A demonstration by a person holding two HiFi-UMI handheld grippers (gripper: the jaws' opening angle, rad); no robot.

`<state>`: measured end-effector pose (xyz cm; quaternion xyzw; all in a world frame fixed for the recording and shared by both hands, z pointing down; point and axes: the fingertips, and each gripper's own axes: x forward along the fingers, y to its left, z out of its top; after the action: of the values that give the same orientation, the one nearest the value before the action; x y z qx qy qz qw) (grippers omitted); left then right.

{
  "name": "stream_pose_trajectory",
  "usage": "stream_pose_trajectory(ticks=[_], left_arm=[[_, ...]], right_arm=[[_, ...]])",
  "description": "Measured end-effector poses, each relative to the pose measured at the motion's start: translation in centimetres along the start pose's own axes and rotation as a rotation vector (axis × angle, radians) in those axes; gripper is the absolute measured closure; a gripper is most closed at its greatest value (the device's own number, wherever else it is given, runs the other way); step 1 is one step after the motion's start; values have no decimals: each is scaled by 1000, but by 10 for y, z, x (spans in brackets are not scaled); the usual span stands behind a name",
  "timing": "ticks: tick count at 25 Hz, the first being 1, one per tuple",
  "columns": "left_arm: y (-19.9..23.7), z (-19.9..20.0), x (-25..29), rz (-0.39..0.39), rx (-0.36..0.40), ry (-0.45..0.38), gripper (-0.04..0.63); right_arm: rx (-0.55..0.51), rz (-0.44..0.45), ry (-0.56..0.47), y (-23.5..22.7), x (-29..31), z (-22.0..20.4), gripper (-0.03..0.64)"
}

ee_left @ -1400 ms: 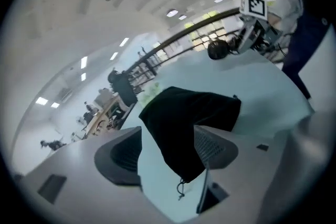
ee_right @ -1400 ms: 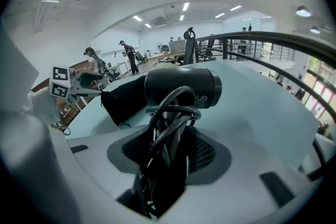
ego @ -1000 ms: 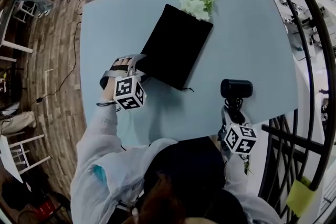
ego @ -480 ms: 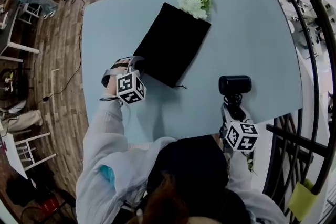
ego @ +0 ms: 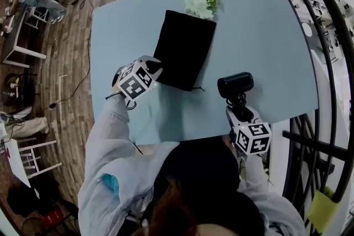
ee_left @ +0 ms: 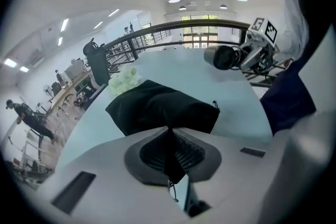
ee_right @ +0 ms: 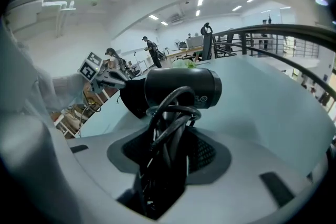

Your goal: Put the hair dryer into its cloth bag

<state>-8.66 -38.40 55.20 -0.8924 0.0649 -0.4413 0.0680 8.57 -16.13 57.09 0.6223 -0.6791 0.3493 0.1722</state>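
The pale blue table (ego: 265, 36) carries everything, and the job on it has barely begun. The black cloth bag (ego: 185, 47) lies flat with nothing in it, and the hair dryer is outside it.

Your left claw (ego: 155, 68) is clenched on the bag's near corner, at the drawstring end. In the left gripper view a fold of black cloth is pinched between the closed jaws, and the rest of the bag spreads away ahead of them. The mouth looks unopened, so I judge that you have yet to open it and feed the dryer in.

The hair dryer (ego: 235, 84) is in your right claw (ego: 239, 106). That claw grasps the handle, with the cord wound round it, and the barrel sits crosswise just beyond the jaw tips. From that claw the bag lies off to the left and further forward, well apart.

The small white flowers (ego: 200, 4) lie just past the bag's far end, farthest from both claws.
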Motion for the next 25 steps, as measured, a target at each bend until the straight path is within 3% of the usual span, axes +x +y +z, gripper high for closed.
stream_pose_trajectory(ticks=[9, 15, 19, 25], left_arm=[[-18, 73, -1, -115, -182, -135, 566], [-23, 123, -3, -124, -245, -239, 566], [-37, 150, -2, -142, -211, -237, 566], [-68, 175, 3, -169, -81, -210, 566]], right_arm=[[-60, 53, 3, 14, -24, -8, 419], [-64, 80, -8, 28, -36, -10, 419], [-100, 132, -3, 46, -38, -12, 419], [-137, 246, 34, 77, -29, -22, 419]])
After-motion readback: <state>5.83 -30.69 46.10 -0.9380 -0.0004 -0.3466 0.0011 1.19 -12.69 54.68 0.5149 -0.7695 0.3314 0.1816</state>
